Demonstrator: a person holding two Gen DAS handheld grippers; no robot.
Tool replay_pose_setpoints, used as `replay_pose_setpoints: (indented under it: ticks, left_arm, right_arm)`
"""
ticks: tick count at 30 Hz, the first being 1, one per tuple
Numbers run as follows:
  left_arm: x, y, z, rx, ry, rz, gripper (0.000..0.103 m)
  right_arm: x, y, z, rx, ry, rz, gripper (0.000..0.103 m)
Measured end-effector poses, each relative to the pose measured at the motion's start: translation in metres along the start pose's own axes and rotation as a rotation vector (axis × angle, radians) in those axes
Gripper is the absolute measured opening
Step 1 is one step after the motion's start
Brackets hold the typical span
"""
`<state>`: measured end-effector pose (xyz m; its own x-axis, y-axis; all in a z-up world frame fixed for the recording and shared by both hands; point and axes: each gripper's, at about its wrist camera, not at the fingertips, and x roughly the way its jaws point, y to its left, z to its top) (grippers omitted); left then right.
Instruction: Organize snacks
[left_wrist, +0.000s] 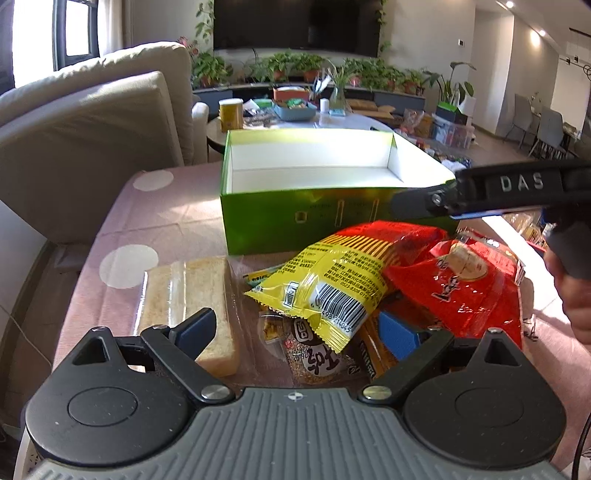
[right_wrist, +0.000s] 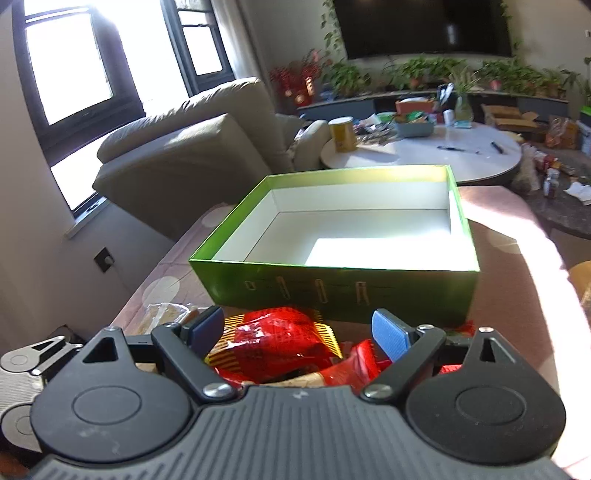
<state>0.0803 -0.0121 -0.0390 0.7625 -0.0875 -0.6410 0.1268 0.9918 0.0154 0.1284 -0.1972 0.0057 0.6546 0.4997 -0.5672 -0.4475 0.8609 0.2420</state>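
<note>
A green box (left_wrist: 314, 221) (right_wrist: 332, 288) with an empty white inside stands on the pink cloth. In front of it lies a heap of snacks: a yellow-and-red bag (left_wrist: 332, 280), a red bag (left_wrist: 469, 291) (right_wrist: 280, 339), a clear-wrapped cake slab (left_wrist: 192, 295) (right_wrist: 162, 314) and a small dark packet (left_wrist: 317, 358). My left gripper (left_wrist: 297, 332) is open low over the heap; the yellow bag's corner lies between its blue pads, which do not press it. My right gripper (right_wrist: 299, 332) is open above the red bags and shows side-on (left_wrist: 417, 201) by the box's front right corner.
The pink spotted tablecloth (left_wrist: 155, 221) covers the table. A beige sofa (left_wrist: 92, 129) stands to the left. Behind the box is a round white table (right_wrist: 424, 155) crowded with a yellow tin, a tray and bottles. A hand (left_wrist: 576, 306) holds the right gripper at the right edge.
</note>
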Motion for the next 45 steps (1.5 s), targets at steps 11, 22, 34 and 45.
replay_pose_setpoints:
  ticks: [11, 22, 34, 45]
  left_arm:
    - [0.032, 0.011, 0.013, -0.039, 0.097, -0.143, 0.072]
    - [0.008, 0.003, 0.027, 0.003, 0.021, -0.171, 0.066]
    - [-0.005, -0.002, 0.092, 0.136, -0.163, -0.085, 0.066]
    - [0.069, 0.012, 0.113, 0.177, -0.123, -0.078, 0.067]
  right_arm:
    - [0.042, -0.006, 0.016, -0.040, 0.206, 0.115, 0.074]
    - [0.009, -0.007, 0.026, 0.028, 0.149, 0.174, 0.055]
    - [-0.021, 0.005, 0.066, 0.033, -0.140, 0.129, 0.055]
    - [0.040, -0.025, 0.081, 0.184, -0.151, 0.059, 0.055]
